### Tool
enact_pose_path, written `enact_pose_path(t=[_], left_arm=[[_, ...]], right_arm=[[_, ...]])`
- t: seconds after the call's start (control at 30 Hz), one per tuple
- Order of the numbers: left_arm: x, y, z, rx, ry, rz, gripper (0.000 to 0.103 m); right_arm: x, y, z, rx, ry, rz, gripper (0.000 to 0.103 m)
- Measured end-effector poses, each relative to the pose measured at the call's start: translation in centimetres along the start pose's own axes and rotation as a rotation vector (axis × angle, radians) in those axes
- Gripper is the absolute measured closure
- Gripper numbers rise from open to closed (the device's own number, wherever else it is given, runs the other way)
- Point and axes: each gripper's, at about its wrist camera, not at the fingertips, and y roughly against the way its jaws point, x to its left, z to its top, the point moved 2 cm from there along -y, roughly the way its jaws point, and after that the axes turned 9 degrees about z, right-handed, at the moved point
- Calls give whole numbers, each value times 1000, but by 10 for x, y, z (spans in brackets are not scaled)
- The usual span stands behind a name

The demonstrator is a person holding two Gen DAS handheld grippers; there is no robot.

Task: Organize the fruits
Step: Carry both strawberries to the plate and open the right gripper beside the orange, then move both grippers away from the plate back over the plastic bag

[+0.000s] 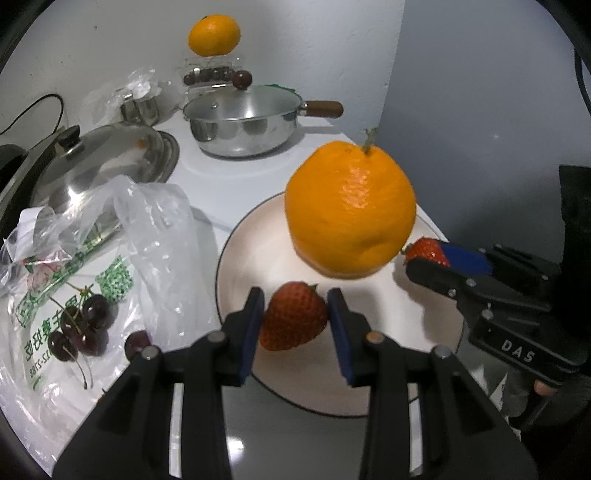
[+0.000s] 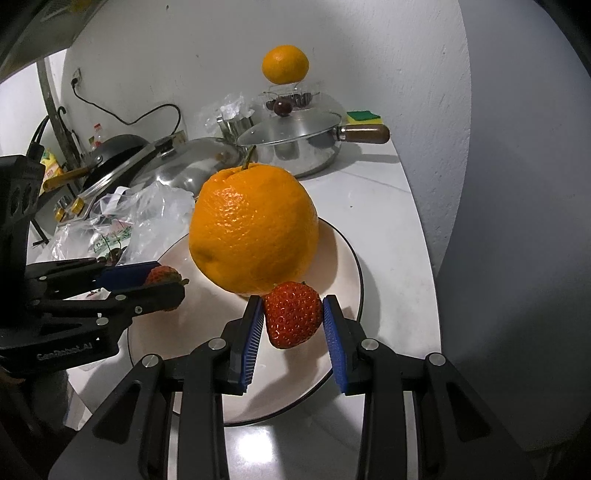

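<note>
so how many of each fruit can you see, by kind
oranges: 2, one on the plate at, one at the back
strawberries: 2, one in the left gripper at, one in the right gripper at
cherries by the plastic bag: about 5, overlapping
total: about 9
</note>
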Motion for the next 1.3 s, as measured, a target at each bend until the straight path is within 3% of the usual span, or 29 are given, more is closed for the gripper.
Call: enact_pose_path(t=[0.37,0.47,0.5,0.57,1.3], left_arm=[[6,-1,3,-2,15,-2,65],[6,0,3,-9,13,-7,58],[7,2,3,-15,15,-10,48],[9,7,3,-30,24,-16,45],[43,61,-14,-113,75,24,44]], right_arm=[[2,-8,2,18,7,-12,68],[3,-7,2,20,10,-21,68],[4,-7,3,18,10,-24,65],[5,-5,3,12,10,-29,59],[54,17,10,-30,62,-37,57]])
